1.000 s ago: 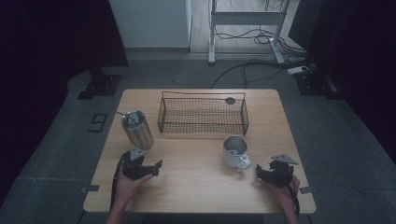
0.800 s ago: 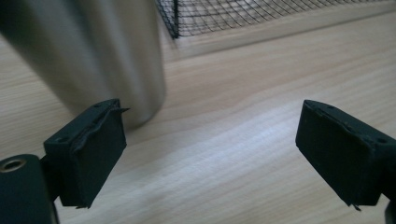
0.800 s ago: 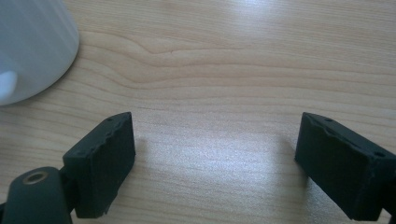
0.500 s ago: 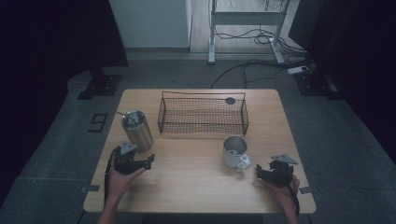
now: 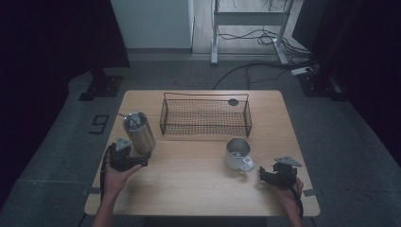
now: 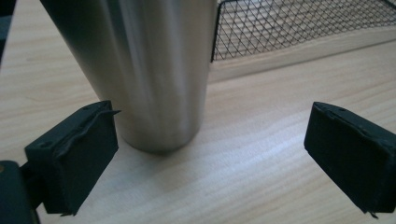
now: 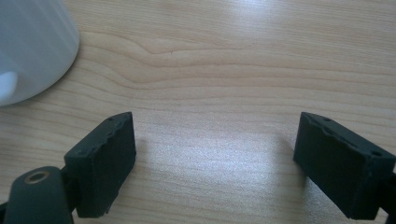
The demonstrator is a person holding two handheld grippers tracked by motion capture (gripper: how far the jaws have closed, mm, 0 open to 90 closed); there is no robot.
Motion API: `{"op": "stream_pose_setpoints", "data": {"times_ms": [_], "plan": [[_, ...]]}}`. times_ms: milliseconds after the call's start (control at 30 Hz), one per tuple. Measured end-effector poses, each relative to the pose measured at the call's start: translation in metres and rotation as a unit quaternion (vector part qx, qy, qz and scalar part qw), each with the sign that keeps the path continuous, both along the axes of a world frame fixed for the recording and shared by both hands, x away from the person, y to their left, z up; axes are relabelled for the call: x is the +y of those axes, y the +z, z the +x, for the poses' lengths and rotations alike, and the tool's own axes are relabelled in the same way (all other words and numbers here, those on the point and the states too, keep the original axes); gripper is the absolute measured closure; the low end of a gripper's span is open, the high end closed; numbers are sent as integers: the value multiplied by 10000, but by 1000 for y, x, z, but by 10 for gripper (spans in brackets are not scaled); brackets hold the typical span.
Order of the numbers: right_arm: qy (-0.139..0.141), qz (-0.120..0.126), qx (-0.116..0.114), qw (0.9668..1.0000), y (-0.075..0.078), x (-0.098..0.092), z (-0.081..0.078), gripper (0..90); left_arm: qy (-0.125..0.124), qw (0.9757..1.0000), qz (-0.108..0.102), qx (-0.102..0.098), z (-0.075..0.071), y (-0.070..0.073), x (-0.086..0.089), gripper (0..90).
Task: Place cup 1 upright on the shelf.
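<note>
Standing just ahead of left hand-held gripper [image 6: 210,154], steel tumbler [image 6: 140,70]; jaws just opening, empty.

A: The high view is dim, its edges sinking into black; only the table [image 5: 198,189] catches soft light.

B: Both gripper views are brighter, with pale glare on the wood, perhaps from overhead; nearby objects blur.

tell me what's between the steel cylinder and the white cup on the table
Nothing: in the high view only bare wooden table lies between the steel cylinder and the white cup.
</note>
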State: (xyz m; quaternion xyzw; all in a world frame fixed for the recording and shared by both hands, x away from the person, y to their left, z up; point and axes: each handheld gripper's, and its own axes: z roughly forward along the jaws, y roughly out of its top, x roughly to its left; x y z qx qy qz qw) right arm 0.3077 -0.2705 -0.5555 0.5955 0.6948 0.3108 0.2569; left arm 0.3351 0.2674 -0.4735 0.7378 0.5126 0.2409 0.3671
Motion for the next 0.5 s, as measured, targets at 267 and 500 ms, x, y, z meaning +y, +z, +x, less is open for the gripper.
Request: {"op": "stream_pose_setpoints", "data": {"times_ms": [267,500], "plan": [[-1,2,2,10000,0,0,0,125,130,9999,12,-112,10,6,5,21],[4,8,5,10000,0,0,0,125,138,9998,-19,-142,19,6,6,17]]}}
